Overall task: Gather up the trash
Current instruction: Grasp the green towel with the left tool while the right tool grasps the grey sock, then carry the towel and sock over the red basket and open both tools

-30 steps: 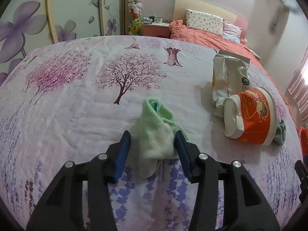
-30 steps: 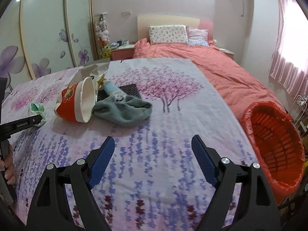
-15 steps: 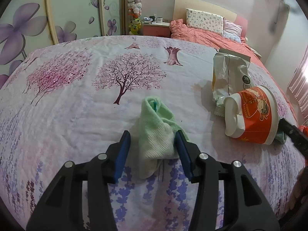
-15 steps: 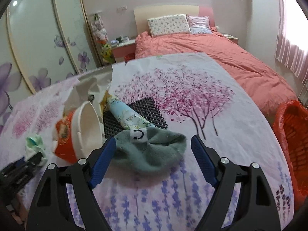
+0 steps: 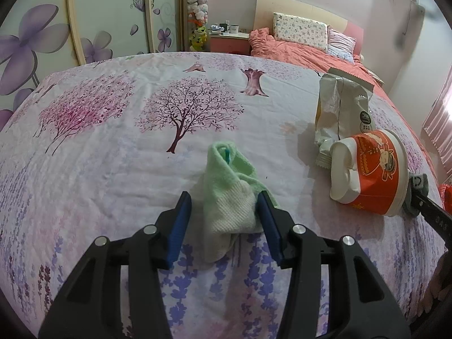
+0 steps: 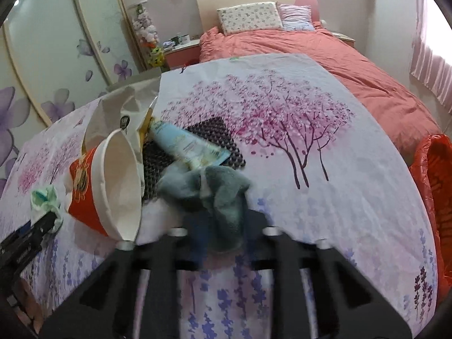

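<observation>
My left gripper (image 5: 224, 220) is open around a light green sock (image 5: 228, 197) lying on the flowered sheet; its right pad touches the sock, its left pad stands a little off. My right gripper (image 6: 223, 231) is closed on a grey sock (image 6: 223, 195), its fingers blurred by motion. An orange-and-white paper cup (image 5: 367, 169) lies on its side between the two socks and also shows in the right wrist view (image 6: 113, 180). A crumpled white snack bag (image 5: 341, 113) stands behind the cup. A pale blue tube (image 6: 183, 144) lies on a dark mesh mat (image 6: 214, 135).
A red basket (image 6: 435, 183) lined with a red bag stands past the right edge of the sheet (image 6: 310, 169). A bed with a coral duvet (image 6: 325, 56) lies beyond. Wardrobe doors (image 5: 70, 28) line the left wall.
My right gripper moved forward to the grey sock and closed on it, bunching it up. My left gripper stayed around the green sock.
</observation>
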`<state>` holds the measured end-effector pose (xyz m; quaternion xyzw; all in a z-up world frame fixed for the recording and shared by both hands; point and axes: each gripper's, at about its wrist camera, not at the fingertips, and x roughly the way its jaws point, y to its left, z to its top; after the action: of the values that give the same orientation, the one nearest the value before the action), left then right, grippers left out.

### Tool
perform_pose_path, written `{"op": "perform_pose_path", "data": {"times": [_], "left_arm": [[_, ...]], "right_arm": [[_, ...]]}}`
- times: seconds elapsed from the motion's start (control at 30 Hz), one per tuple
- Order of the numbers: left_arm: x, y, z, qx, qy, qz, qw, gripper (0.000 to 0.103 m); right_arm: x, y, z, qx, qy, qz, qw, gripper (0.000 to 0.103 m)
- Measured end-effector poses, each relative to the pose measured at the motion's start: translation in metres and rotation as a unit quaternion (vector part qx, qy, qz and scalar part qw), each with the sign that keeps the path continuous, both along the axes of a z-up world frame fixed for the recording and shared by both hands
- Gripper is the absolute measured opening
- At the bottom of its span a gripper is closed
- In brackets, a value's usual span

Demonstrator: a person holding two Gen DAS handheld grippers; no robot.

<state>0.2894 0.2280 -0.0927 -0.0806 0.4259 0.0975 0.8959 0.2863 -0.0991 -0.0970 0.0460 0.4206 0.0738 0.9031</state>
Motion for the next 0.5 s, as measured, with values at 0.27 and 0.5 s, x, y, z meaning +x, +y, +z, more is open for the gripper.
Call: {"op": "perform_pose_path", "data": {"times": [0.27,0.5], "left_arm": [[0.0,0.0,0.0,0.0,0.0,0.0,1.0,0.049],[0.0,0.001,0.0,0.0,0.0,0.0,1.0,0.049]], "right_arm": [[-0.017,-0.058,0.004,-0.052,-0.011,-0.084,0.995,0.015],[-0.017,-0.071,0.001,-0.048,0.002,-0.112,0.993,0.015]]}}
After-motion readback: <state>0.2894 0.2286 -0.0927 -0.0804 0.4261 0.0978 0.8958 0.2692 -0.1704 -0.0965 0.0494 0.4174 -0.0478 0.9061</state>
